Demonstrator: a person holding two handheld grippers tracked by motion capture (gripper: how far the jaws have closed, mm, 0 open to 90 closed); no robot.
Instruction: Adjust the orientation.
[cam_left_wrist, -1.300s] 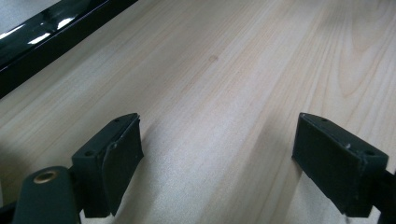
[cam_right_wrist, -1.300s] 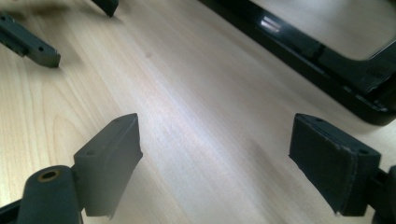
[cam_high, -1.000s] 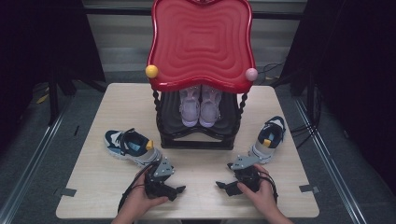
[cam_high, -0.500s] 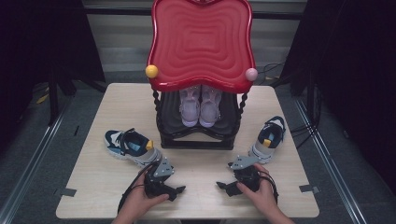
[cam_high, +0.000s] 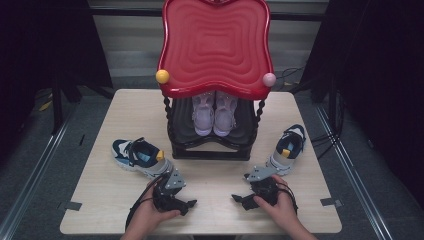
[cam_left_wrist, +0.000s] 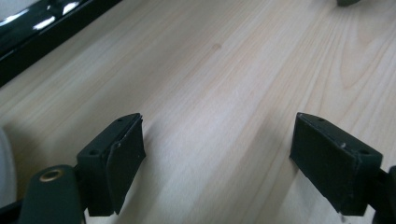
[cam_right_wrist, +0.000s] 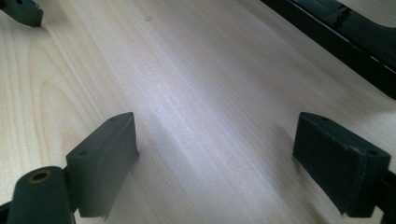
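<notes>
My left gripper (cam_high: 190, 204) (cam_left_wrist: 217, 126) rests on the wooden table (cam_high: 125, 110) near the front edge, held by a hand. Its jaws stand wide apart over bare wood and have just closed a little, with nothing between them. My right gripper (cam_high: 238, 198) (cam_right_wrist: 215, 123) lies opposite, also open and empty, its jaws pointing toward the left one. A navy, white and blue sneaker (cam_high: 140, 156) lies just behind the left gripper. Its mate (cam_high: 289, 149) stands behind the right gripper. A pale lilac pair of shoes (cam_high: 215, 112) sits on the lower shelf of the stand.
A stand with a glossy red wavy top (cam_high: 216, 45) and a black base (cam_high: 210, 150) (cam_right_wrist: 345, 37) (cam_left_wrist: 42, 32) fills the table's middle back. A yellow ball (cam_high: 162, 76) and a pink ball (cam_high: 269, 79) hang at its front corners. Bare wood lies between the grippers.
</notes>
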